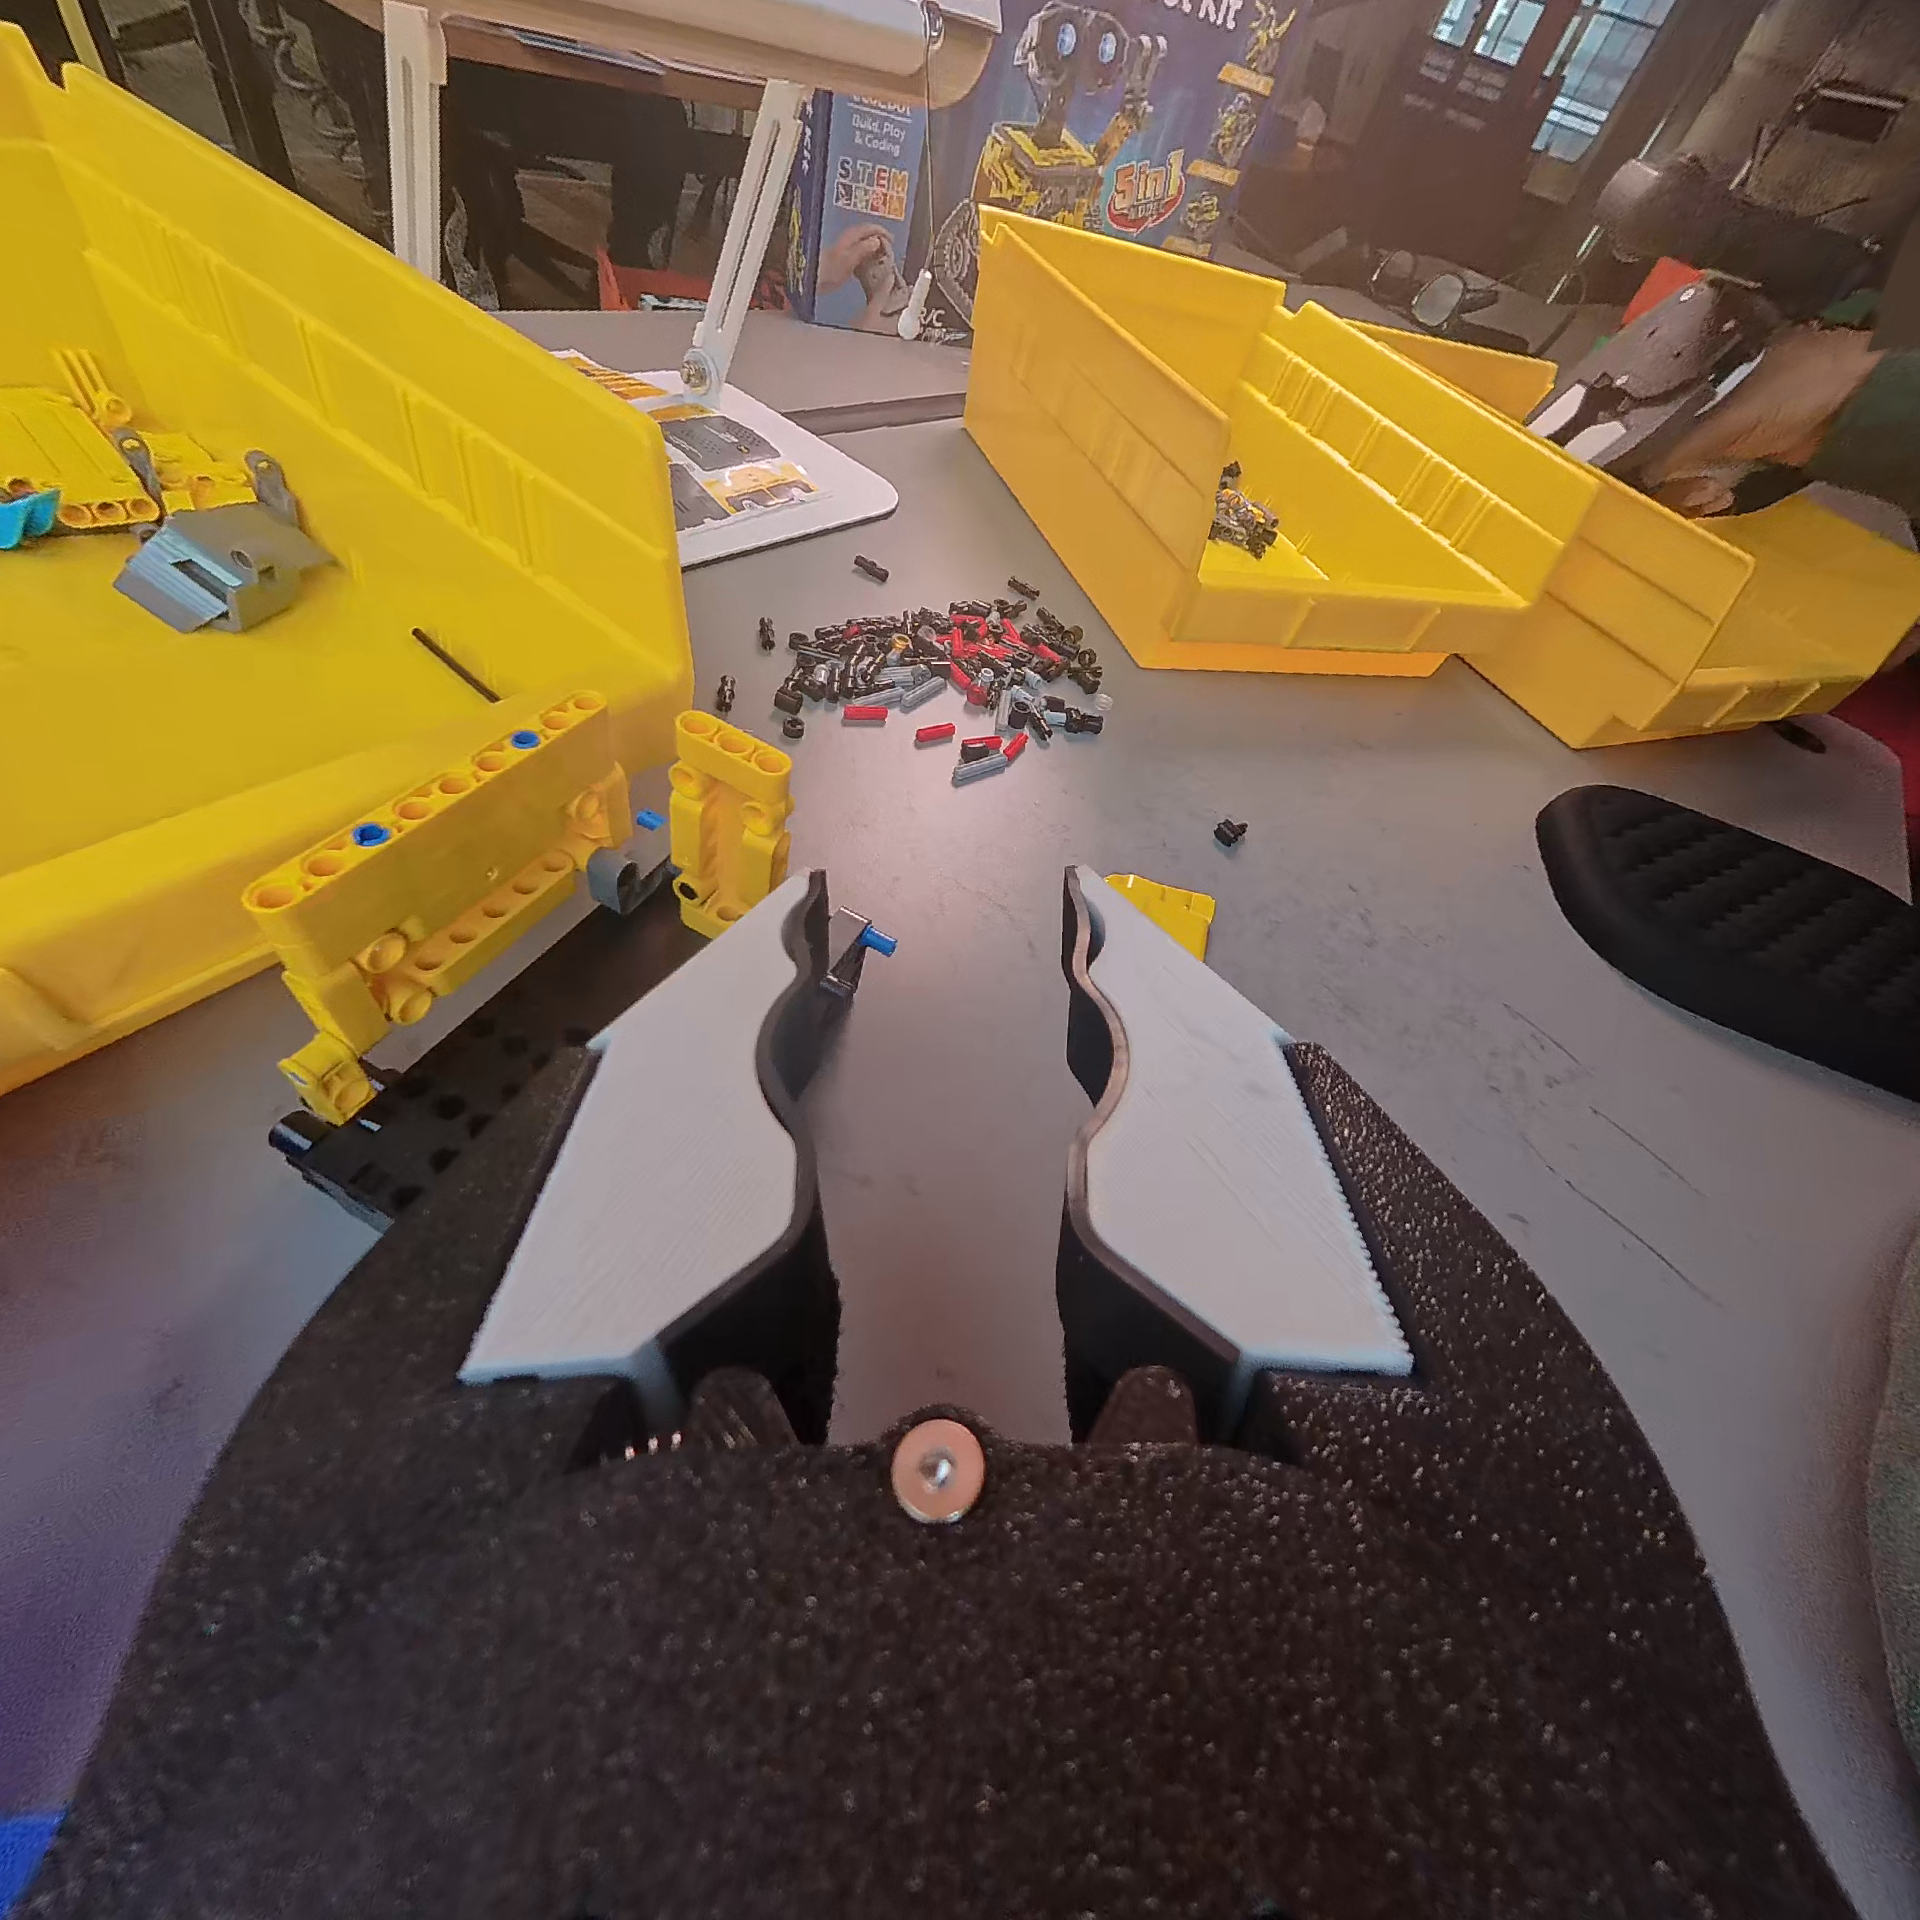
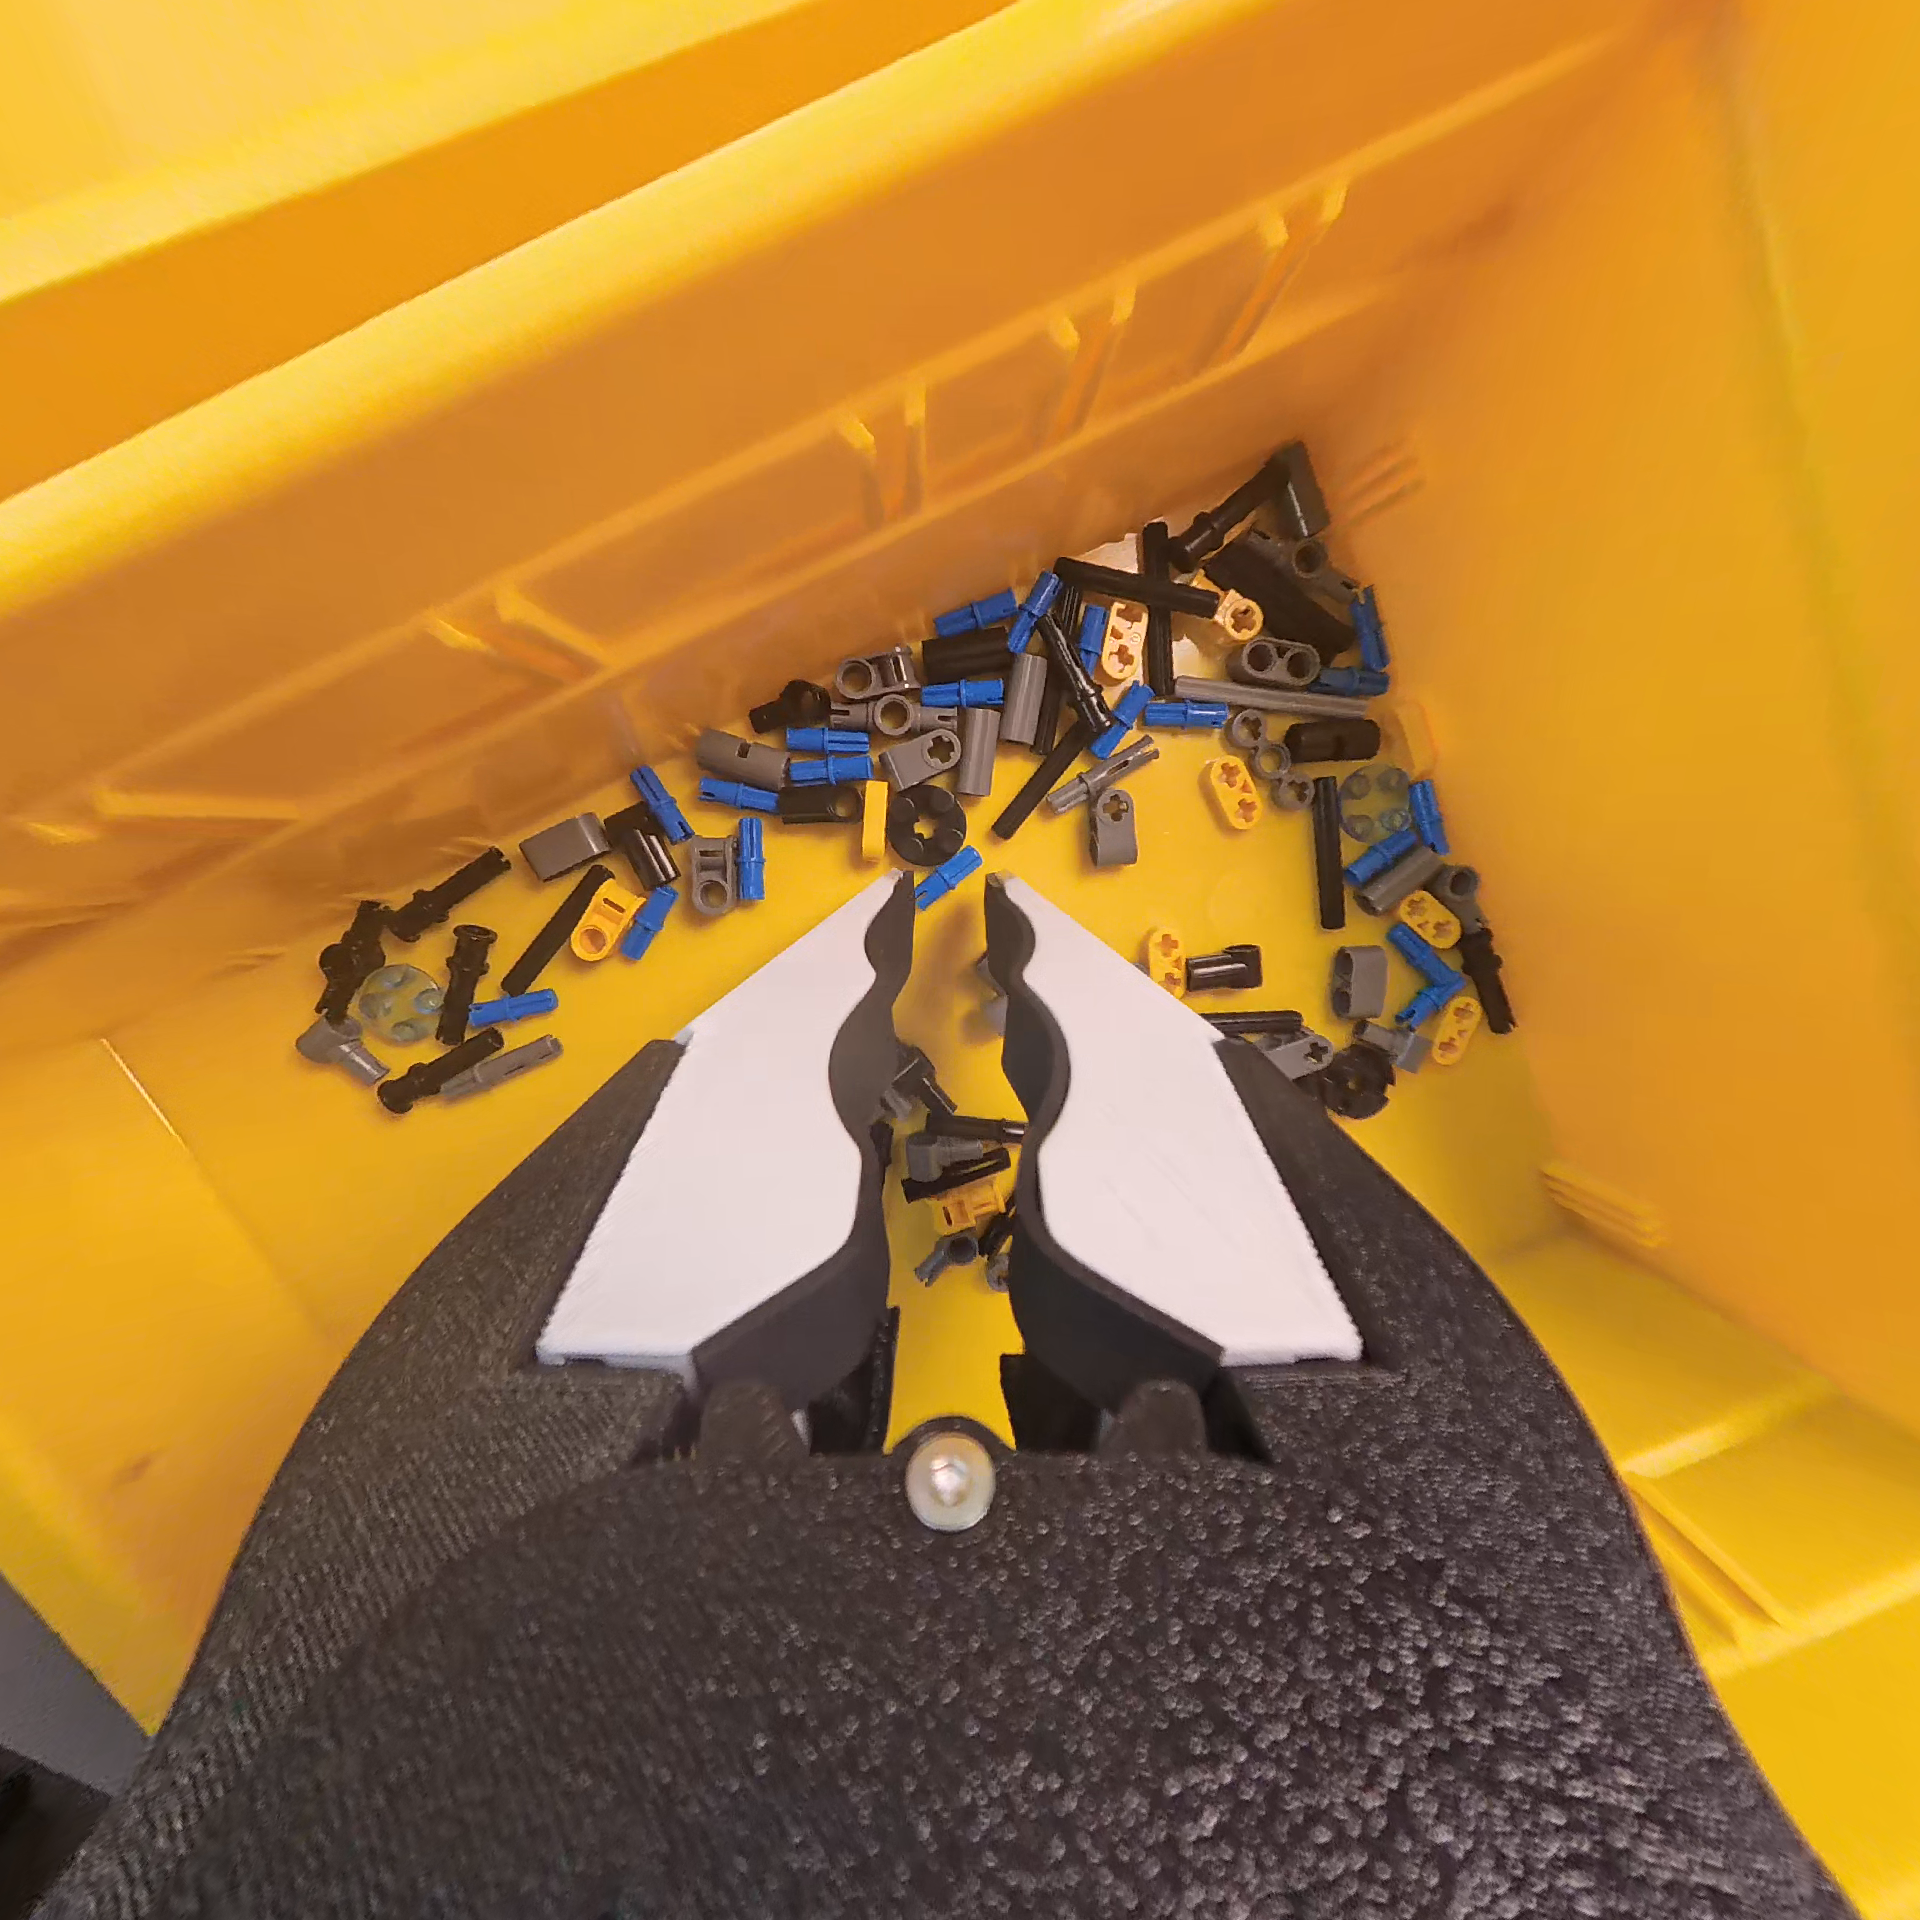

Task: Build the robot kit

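Observation:
My left gripper (image 1: 948, 914) is open and empty, low over the grey table (image 1: 1351, 1039). A yellow and black beam assembly (image 1: 468, 883) lies just to its left. A small grey piece with a blue pin (image 1: 864, 948) touches the inside of the left finger. A flat yellow piece (image 1: 1169, 902) lies behind the right finger. My right gripper (image 2: 948, 888) is inside a yellow bin (image 2: 520, 468), its jaws a narrow gap apart over several loose pins and connectors. A blue pin (image 2: 948, 871) lies right at the fingertips. The right gripper (image 1: 1662, 416) also shows in the left wrist view, held by a hand.
A pile of black, red and grey pins (image 1: 935, 665) lies on the table ahead. A large yellow bin (image 1: 312, 468) with parts stands on the left. Stacked yellow bins (image 1: 1351, 499) stand on the right. A black chair armrest (image 1: 1745, 935) and a printed box (image 1: 1091, 156) are nearby. The gap from one gripper's tips to the other's is roughly 55 cm.

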`<state>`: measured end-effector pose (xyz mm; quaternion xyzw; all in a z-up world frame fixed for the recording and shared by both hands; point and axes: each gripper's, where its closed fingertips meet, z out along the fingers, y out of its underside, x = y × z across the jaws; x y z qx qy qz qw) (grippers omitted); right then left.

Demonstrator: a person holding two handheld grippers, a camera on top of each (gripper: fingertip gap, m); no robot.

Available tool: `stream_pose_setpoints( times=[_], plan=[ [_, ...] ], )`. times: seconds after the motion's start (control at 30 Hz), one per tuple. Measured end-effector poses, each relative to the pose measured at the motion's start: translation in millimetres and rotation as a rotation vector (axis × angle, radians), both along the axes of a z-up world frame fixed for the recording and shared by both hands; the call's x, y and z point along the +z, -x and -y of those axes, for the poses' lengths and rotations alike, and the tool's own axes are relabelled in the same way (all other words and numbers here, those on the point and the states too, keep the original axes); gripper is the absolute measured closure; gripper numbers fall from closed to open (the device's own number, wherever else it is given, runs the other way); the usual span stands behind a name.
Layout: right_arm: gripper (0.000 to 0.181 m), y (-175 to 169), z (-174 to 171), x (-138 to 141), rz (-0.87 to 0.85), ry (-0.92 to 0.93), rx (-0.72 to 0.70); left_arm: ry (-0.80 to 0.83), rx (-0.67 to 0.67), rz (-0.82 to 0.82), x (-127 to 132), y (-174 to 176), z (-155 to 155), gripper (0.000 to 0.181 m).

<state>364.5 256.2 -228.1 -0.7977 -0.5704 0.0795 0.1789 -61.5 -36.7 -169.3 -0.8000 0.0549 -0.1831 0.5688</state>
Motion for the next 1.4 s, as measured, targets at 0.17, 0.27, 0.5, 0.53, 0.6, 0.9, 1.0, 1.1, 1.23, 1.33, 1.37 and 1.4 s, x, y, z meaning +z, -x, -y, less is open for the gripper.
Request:
stream_pose_setpoints(
  times=[0.17,0.27,0.5,0.53,0.6,0.9,1.0,1.1,1.23,1.33,1.37,1.4],
  plan=[
    [0.172,0,2,-7,-0.008,0.026,-0.012,-0.002,-0.003,-0.004,0,-1,0,0.138],
    [0.174,1,2,-8,-0.018,0.041,-0.021,0.003,-0.005,-0.002,0,-1,0,0.138],
    [0.177,0,2,-8,-0.082,0.109,-0.076,-0.015,-0.012,-0.019,2,-3,2,0.138],
    [0.177,-2,1,-7,-0.081,0.099,-0.085,-0.019,-0.014,-0.024,3,-4,2,0.138],
    [0.177,-4,0,-1,-0.087,0.068,-0.095,-0.023,-0.018,-0.031,3,-6,3,0.138],
    [0.178,54,28,159,-0.251,-0.277,0.040,-0.014,-0.041,-0.039,2,-12,3,0.138],
    [0.177,109,73,190,-0.282,-0.308,0.187,-0.015,-0.044,-0.047,2,-13,3,0.138],
    [0.177,165,124,179,-0.260,-0.293,0.351,-0.029,-0.039,-0.052,5,-13,4,0.138],
    [0.177,224,185,126,-0.229,-0.190,0.504,-0.048,-0.027,-0.045,10,-10,6,0.138],
    [0.177,249,213,76,-0.188,-0.133,0.566,-0.060,-0.024,-0.034,14,-8,7,0.138],
    [0.177,254,217,59,-0.165,-0.126,0.573,-0.064,-0.025,-0.033,15,-8,7,0.138],
    [0.177,258,221,44,-0.144,-0.120,0.582,-0.066,-0.026,-0.032,16,-8,8,0.138]
  ],
)
